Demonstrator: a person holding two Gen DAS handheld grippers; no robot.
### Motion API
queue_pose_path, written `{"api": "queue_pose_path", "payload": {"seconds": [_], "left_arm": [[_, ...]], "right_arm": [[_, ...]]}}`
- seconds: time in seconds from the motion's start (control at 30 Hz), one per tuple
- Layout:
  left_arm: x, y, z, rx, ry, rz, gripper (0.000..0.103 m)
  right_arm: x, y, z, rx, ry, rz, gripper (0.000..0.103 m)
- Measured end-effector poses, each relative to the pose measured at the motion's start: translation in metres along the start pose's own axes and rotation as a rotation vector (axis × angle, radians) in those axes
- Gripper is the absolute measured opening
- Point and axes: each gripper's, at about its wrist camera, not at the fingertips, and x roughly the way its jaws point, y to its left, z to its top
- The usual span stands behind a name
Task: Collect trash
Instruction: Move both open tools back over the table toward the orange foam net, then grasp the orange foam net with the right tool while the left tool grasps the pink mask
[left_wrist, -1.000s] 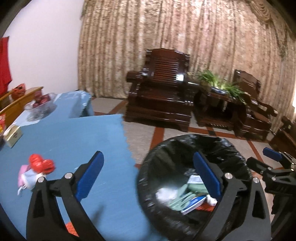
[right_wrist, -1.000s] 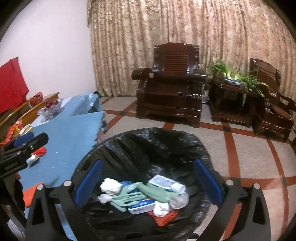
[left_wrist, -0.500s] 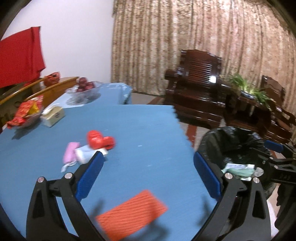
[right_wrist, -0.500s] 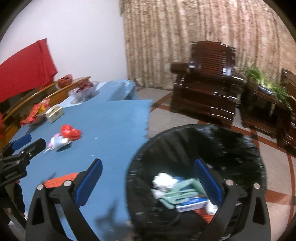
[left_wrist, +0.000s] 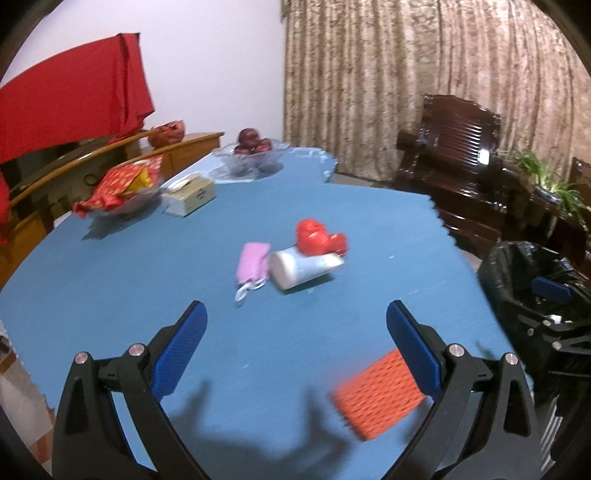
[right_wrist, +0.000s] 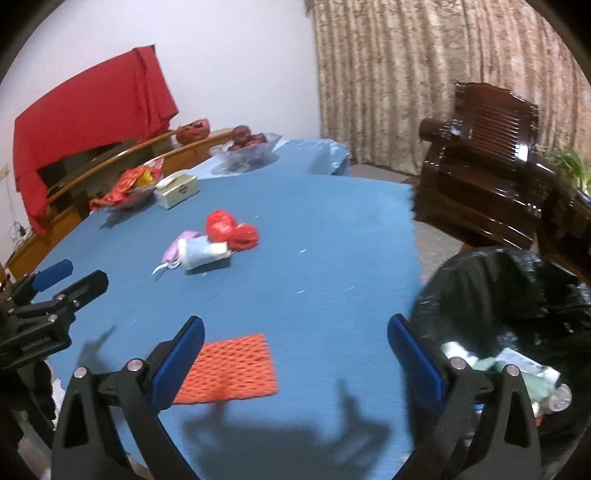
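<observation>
On the blue table (left_wrist: 147, 266) lie a crumpled red bag (left_wrist: 319, 238), a white cup on its side (left_wrist: 303, 267) and a pink mask (left_wrist: 251, 264). An orange foam net (left_wrist: 380, 395) lies near the front edge, and shows in the right wrist view (right_wrist: 229, 369). The black-lined trash bin (right_wrist: 517, 295) stands right of the table with several pieces of trash inside. My left gripper (left_wrist: 295, 347) is open and empty above the table. My right gripper (right_wrist: 295, 354) is open and empty between the net and the bin.
At the table's far side stand a glass bowl of red fruit (left_wrist: 253, 151), a tissue box (left_wrist: 188, 195) and a dish of red packets (left_wrist: 122, 184). A dark wooden armchair (right_wrist: 491, 162) stands beyond the bin. A red cloth (left_wrist: 66, 107) hangs at the left.
Both grippers have swung left, from over the bin toward the table. The table trash now sits central in both views. Both stay open and empty.
</observation>
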Motion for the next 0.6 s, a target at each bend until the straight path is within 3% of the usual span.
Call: {"api": "queue_pose_path", "payload": {"seconds": [0.3,0.6], "left_arm": [[0.004,0.034,-0.022,-0.025,0.037,0.060,0.095],[0.020,0.042,-0.037,-0.043,0.093,0.068,0.095]], "right_arm": [[0.037,0.026,-0.024,-0.031,0.079,0.005,0.092],[0.061,0.033,-0.040,-0.046,0.151,0.004,0.082]]}}
